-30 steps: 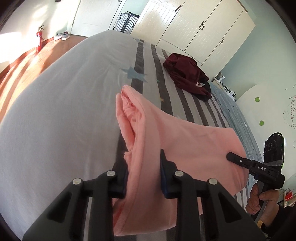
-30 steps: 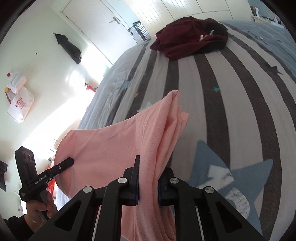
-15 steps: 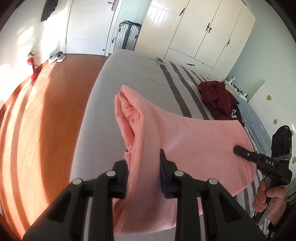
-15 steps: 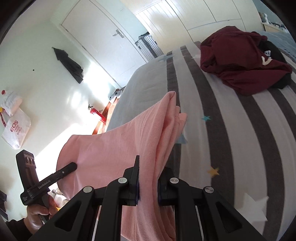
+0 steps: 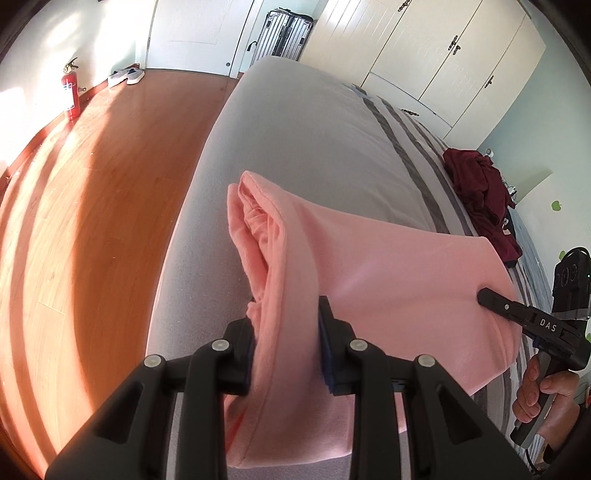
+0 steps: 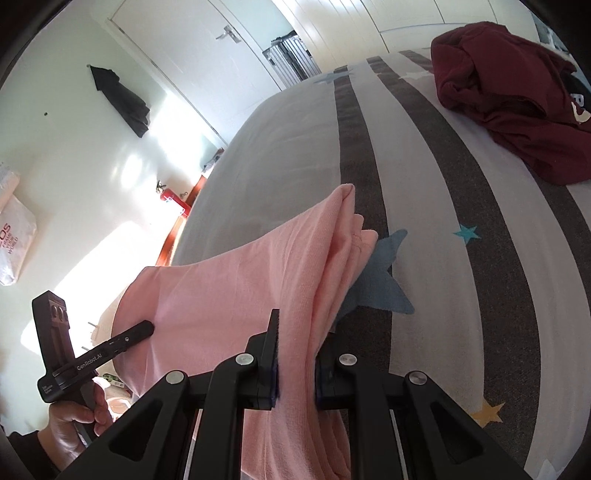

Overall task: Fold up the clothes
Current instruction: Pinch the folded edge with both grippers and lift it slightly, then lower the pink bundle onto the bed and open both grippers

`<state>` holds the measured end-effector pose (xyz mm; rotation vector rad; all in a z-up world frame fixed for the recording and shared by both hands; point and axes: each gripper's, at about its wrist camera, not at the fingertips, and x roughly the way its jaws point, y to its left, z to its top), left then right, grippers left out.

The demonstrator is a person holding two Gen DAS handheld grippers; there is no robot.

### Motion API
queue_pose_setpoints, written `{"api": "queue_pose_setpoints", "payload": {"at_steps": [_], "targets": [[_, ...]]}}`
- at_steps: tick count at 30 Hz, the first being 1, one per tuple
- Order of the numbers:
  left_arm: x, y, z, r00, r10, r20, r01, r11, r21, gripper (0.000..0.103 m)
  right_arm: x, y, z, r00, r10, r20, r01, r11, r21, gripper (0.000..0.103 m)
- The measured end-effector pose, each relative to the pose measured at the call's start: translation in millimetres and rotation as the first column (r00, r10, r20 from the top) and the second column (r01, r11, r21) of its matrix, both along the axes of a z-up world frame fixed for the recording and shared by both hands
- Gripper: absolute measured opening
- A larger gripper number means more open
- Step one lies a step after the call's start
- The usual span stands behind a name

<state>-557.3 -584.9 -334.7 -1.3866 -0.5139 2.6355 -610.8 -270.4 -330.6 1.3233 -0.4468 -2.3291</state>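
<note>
A folded pink garment (image 5: pixel 388 280) hangs stretched between my two grippers above the bed. My left gripper (image 5: pixel 286 350) is shut on its bunched left end. My right gripper (image 6: pixel 295 365) is shut on the other end, with pink layers (image 6: pixel 229 295) draped down between the jaws. Each gripper shows in the other's view: the right one (image 5: pixel 484 295) at the garment's far corner, the left one (image 6: pixel 147 326) likewise. The garment's lower edge hangs close over the bedspread; I cannot tell whether it touches.
The bed (image 6: pixel 461 295) has a grey cover with dark stripes and stars. A maroon garment pile (image 6: pixel 517 96) lies farther up it, also in the left wrist view (image 5: pixel 480 192). Wooden floor (image 5: pixel 92 221), a red fire extinguisher (image 5: pixel 70 92), a suitcase (image 5: pixel 288 33) and wardrobes (image 5: pixel 443 55) surround the bed.
Both grippers have carried the pink garment sideways toward the bed's edge near the floor. The maroon pile now sits farther off to the right. The grips have not changed.
</note>
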Motion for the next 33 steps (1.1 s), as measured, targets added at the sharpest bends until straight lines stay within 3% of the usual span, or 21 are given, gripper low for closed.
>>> {"api": "queue_pose_setpoints", "payload": {"at_steps": [2, 4, 8, 12, 13, 16, 21, 24, 27, 29, 33], "targets": [[0.2, -0.4, -2.7, 1.000, 0.011, 0.002, -0.011, 1.000, 0.000, 0.031, 0.3, 3.0, -6.9, 1.000, 0.002, 0.010, -0.002, 1.000, 0.006, 0.012], [3.0, -2.8, -2.7, 0.999, 0.034, -0.002, -0.034, 0.999, -0.017, 0.047, 0.5, 6.2, -13.3, 1.000, 0.003, 0.022, -0.004, 1.000, 0.011, 0.014], [12.2, -14.4, 6.5, 0.994, 0.112, -0.019, -0.113, 0.992, -0.048, 0.059, 2.3, 17.6, -11.6, 1.000, -0.015, 0.018, 0.014, 0.999, 0.046, 0.019], [24.3, -3.5, 18.2, 0.991, 0.096, -0.097, -0.115, 0.968, -0.224, 0.059, 3.9, 21.4, -4.0, 0.999, -0.010, -0.035, 0.014, 0.991, 0.132, 0.024], [23.7, 2.2, 15.5, 0.993, 0.080, -0.091, -0.102, 0.957, -0.271, 0.057, 4.2, 19.2, -4.1, 0.999, 0.000, -0.043, 0.007, 0.988, 0.155, 0.024], [21.9, 4.3, 1.1, 0.996, 0.077, -0.053, -0.089, 0.952, -0.294, 0.054, 5.2, 16.0, -7.6, 0.998, -0.003, -0.057, 0.014, 0.979, 0.202, 0.025], [22.7, -2.6, 4.4, 0.989, 0.126, -0.071, -0.140, 0.955, -0.263, 0.052, 0.9, 29.0, -17.5, 0.997, -0.070, -0.022, 0.072, 0.988, 0.137, 0.028], [23.8, -7.9, 13.8, 0.982, 0.164, -0.096, -0.186, 0.935, -0.303, 0.043, -0.6, 40.1, -9.3, 0.991, -0.125, -0.044, 0.130, 0.981, 0.143, 0.028], [19.3, -13.4, 22.4, 0.979, 0.173, -0.109, -0.201, 0.914, -0.353, 0.019, -5.3, 49.4, -2.0, 0.976, -0.198, -0.088, 0.214, 0.940, 0.265, 0.021], [12.3, -9.4, 32.9, 0.979, 0.139, -0.148, -0.181, 0.925, -0.334, 0.017, -11.2, 49.3, 3.0, 0.974, -0.204, -0.099, 0.223, 0.937, 0.267, 0.020], [-13.4, 16.8, 45.8, 0.978, 0.040, -0.206, -0.100, 0.952, -0.290, 0.017, -16.7, 8.6, 22.8, 0.980, -0.090, -0.179, 0.136, 0.955, 0.265, 0.020]]}}
